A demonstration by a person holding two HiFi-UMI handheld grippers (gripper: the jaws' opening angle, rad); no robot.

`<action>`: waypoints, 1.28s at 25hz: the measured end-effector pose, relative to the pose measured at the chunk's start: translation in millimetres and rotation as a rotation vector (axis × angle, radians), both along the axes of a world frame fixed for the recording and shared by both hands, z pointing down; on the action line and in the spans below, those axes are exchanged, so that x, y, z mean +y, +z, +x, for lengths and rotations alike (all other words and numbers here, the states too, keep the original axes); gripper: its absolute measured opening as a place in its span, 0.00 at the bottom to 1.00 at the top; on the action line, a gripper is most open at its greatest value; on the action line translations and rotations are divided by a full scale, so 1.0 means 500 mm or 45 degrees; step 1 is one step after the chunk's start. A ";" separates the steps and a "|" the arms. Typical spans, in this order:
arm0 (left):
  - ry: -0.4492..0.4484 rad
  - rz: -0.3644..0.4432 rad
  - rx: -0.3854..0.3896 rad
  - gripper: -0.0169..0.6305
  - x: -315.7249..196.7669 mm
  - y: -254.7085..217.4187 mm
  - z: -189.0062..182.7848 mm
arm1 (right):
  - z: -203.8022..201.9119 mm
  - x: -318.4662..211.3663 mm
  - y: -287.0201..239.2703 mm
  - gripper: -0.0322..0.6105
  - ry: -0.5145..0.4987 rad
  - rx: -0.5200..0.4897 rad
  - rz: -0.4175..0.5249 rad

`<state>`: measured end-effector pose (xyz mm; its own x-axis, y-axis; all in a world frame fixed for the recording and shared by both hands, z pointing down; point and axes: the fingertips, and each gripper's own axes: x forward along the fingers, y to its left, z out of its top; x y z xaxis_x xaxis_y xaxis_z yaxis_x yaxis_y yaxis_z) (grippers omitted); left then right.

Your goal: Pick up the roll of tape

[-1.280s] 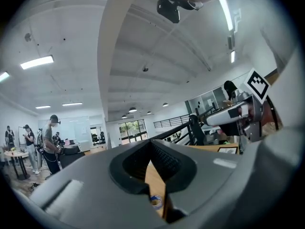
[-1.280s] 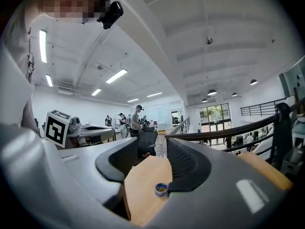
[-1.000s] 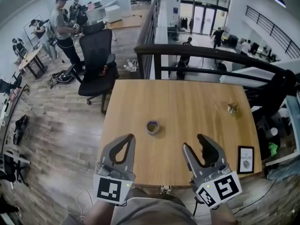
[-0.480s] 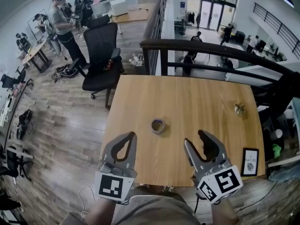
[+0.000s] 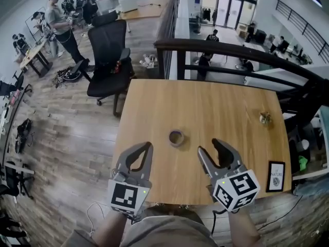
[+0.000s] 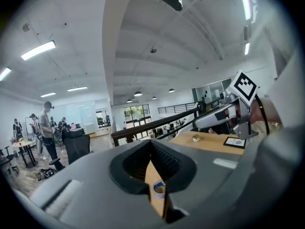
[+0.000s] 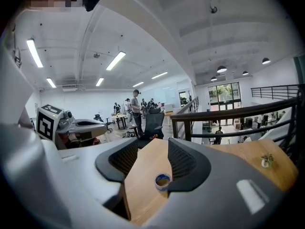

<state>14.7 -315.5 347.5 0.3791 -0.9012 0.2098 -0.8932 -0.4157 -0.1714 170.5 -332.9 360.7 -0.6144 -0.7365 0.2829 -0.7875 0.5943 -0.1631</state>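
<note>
1 roll of tape (image 5: pixel 176 137) lying flat mid-table (image 5: pixel 154 102), just ahead of 2 grippers, touching neither. Left gripper (image 5: pixel 146 148) hovering, jaw tips pressed together, nothing between. Right gripper (image 5: pixel 209 147) hovering, jaws spread, nothing between. 1 framed card (image 5: pixel 276 176) sitting near right edge.

A small black-framed card (image 5: pixel 276 175) lies near the front right corner of the worktop (image 5: pixel 205 107). On its white face the word "NATURE" can just be made out in dark capitals. A shorter line printed above that word is too small to read.
</note>
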 end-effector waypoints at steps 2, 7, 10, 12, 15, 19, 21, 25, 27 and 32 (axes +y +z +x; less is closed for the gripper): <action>0.024 0.007 -0.018 0.03 -0.023 0.024 -0.007 | -0.018 -0.028 0.039 0.33 -0.014 0.036 -0.056; 0.025 -0.092 -0.055 0.03 -0.074 0.113 -0.034 | -0.068 -0.093 0.146 0.33 -0.039 0.120 -0.191; 0.039 -0.171 -0.033 0.03 -0.095 0.172 -0.043 | -0.088 -0.118 0.221 0.33 -0.053 0.171 -0.276; 0.063 -0.199 -0.020 0.03 -0.103 0.205 -0.041 | -0.097 -0.130 0.272 0.33 -0.057 0.196 -0.334; 0.067 -0.250 -0.020 0.03 -0.114 0.254 -0.043 | -0.105 -0.150 0.353 0.33 -0.045 0.233 -0.421; 0.033 -0.344 0.041 0.03 -0.132 0.310 -0.059 | -0.105 -0.176 0.456 0.33 -0.003 0.249 -0.548; 0.023 -0.389 0.054 0.03 -0.135 0.338 -0.065 | -0.105 -0.179 0.497 0.33 0.006 0.251 -0.604; 0.020 -0.464 0.012 0.03 -0.138 0.395 -0.075 | -0.107 -0.191 0.556 0.33 0.022 0.250 -0.694; 0.021 -0.502 -0.008 0.03 -0.140 0.423 -0.081 | -0.110 -0.202 0.579 0.33 0.027 0.251 -0.731; 0.028 -0.550 -0.052 0.03 -0.152 0.467 -0.085 | -0.117 -0.233 0.631 0.33 0.057 0.219 -0.817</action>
<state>-27.7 -391.5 581.0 0.3813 -0.7191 0.5810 -0.8793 -0.4761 -0.0123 112.1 -449.2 676.3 -0.4938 -0.4132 0.7651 -0.8557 0.3872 -0.3432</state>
